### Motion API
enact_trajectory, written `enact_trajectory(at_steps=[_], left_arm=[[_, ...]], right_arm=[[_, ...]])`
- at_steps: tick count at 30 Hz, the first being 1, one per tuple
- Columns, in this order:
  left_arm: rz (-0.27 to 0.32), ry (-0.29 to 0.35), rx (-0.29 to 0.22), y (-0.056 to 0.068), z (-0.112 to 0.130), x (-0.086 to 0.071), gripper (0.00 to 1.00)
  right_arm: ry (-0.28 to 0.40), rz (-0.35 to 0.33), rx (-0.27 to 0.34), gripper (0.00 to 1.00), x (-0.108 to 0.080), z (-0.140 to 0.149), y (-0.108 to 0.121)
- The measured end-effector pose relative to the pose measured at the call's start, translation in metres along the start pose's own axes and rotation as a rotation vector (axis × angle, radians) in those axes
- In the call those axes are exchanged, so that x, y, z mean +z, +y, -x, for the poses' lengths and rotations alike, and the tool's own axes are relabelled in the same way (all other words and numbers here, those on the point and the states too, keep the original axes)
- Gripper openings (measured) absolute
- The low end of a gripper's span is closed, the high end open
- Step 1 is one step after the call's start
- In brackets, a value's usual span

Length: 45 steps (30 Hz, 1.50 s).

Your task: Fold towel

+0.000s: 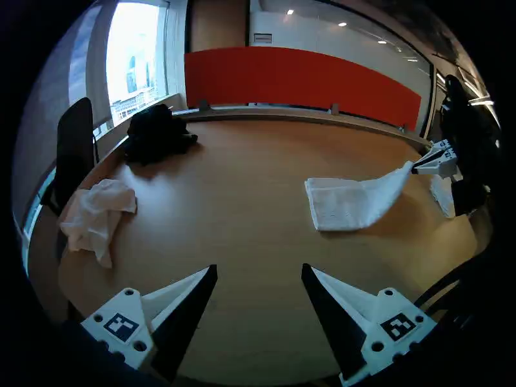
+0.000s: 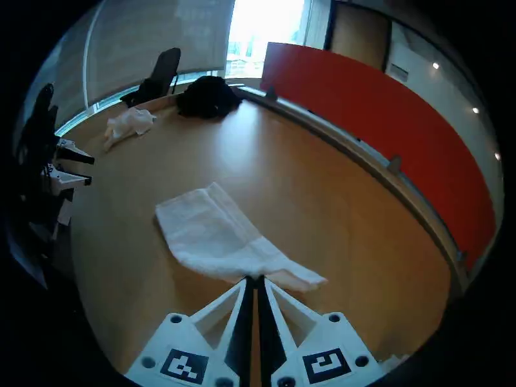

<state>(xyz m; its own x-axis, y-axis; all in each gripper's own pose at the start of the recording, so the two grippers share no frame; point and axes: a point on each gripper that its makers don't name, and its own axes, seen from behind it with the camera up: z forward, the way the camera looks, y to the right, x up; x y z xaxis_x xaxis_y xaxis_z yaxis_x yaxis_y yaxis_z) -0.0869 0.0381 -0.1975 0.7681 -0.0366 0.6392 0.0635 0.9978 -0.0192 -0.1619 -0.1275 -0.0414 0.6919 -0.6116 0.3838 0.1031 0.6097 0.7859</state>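
Observation:
A white towel (image 1: 345,201) lies on the round wooden table (image 1: 238,193), folded flat on its left part. Its right corner is lifted off the wood by my right gripper (image 1: 416,166), seen at the far right of the left gripper view. In the right gripper view the towel (image 2: 206,232) stretches away from my right gripper (image 2: 253,278), whose fingers are shut on its near edge. My left gripper (image 1: 258,267) hovers open over bare table, well short of the towel, with nothing between its fingers. It also appears open at the table's left edge (image 2: 91,170).
A crumpled white cloth (image 1: 97,216) (image 2: 129,122) lies near the table's edge. A black bundle (image 1: 155,132) (image 2: 206,97) sits at the far side by the window. A red partition (image 1: 297,80) borders the table. A dark chair (image 1: 74,148) stands outside the rim.

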Motion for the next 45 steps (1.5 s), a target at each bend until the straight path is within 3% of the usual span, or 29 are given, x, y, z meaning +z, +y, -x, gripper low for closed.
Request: enact_trajectory(at_steps=[11, 17, 24, 35, 45], left_arm=[[-0.013, 0.006, -0.013, 0.004, 0.004, -0.007, 0.97], [-0.020, 0.004, -0.025, 0.004, 0.007, -0.010, 0.97], [-0.031, 0.002, -0.033, 0.001, 0.011, -0.014, 0.97], [-0.063, 0.008, -0.051, -0.011, 0.012, -0.023, 0.97], [-0.075, 0.005, -0.064, -0.017, 0.015, -0.025, 0.97]], right_arm=[[0.043, -0.086, -0.112, 0.04, 0.029, -0.056, -0.027], [0.048, -0.132, -0.156, 0.04, 0.043, -0.072, -0.045], [0.043, -0.187, -0.191, 0.04, 0.061, -0.082, -0.068], [-0.004, -0.266, -0.214, 0.04, 0.107, -0.079, -0.107], [0.005, -0.256, -0.225, 0.04, 0.108, -0.085, -0.105]])
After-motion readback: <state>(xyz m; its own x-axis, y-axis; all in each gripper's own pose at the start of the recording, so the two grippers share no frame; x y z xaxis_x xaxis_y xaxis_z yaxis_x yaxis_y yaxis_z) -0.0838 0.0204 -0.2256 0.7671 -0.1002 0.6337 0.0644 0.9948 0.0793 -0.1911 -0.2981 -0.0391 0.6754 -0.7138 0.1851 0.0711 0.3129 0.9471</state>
